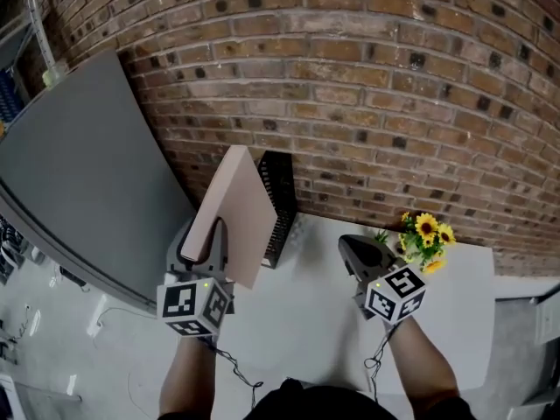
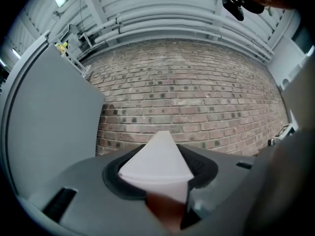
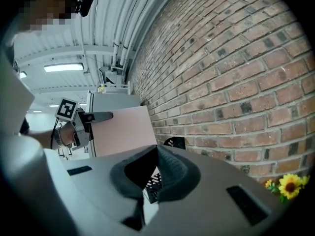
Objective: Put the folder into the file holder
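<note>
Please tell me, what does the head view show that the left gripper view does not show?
Only the head view: the black file holder by the wall, the yellow flowers, the shut right gripper and the white table. Only the left gripper view: the ceiling pipes overhead. Both: the pink folder clamped in the left gripper, the brick wall and the grey panel.

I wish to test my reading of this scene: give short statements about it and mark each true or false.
1. The left tongs grip the pink folder. True.
2. The right tongs stand open. False: the right tongs are shut and empty.
3. The black file holder stands by the brick wall. True.
4. The flowers are red. False: the flowers are yellow.
5. The folder lies flat on the table. False: it is held on edge above the table.
</note>
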A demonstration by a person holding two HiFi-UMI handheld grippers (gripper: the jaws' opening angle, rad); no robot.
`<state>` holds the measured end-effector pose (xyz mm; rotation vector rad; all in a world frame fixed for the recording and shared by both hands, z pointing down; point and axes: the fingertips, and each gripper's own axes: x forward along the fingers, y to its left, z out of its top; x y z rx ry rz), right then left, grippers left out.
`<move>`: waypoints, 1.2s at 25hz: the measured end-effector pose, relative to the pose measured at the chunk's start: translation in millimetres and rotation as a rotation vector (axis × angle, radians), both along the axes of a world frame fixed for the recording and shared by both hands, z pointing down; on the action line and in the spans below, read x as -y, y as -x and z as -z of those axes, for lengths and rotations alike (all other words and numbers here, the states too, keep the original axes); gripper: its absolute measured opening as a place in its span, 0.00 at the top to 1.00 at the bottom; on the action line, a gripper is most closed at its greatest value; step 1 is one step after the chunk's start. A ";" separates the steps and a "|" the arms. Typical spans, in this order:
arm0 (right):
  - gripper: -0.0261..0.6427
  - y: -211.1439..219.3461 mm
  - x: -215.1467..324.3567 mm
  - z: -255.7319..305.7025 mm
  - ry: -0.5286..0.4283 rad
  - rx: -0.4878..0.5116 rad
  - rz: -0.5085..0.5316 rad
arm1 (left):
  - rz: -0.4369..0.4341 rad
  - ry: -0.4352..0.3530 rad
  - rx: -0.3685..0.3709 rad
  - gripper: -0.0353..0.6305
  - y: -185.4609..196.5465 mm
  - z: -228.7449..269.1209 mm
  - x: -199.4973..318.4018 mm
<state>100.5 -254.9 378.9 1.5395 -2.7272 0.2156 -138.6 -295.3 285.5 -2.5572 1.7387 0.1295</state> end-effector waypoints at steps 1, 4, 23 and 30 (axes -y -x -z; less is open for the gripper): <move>0.96 0.0 2.8 -0.6 0.002 -0.002 -0.008 | -0.006 -0.001 -0.005 0.68 0.9 1.1 6.5; 0.96 0.5 10.8 -0.6 0.006 -0.001 -0.034 | -0.028 -0.002 -0.021 0.68 1.2 4.2 25.1; 0.96 4.6 27.5 -7.9 0.031 -0.006 -0.148 | -0.069 -0.014 -0.060 0.68 -23.3 2.0 111.4; 0.96 3.9 30.6 -14.4 0.045 -0.008 -0.172 | -0.056 -0.002 -0.062 0.68 -31.7 -14.4 134.8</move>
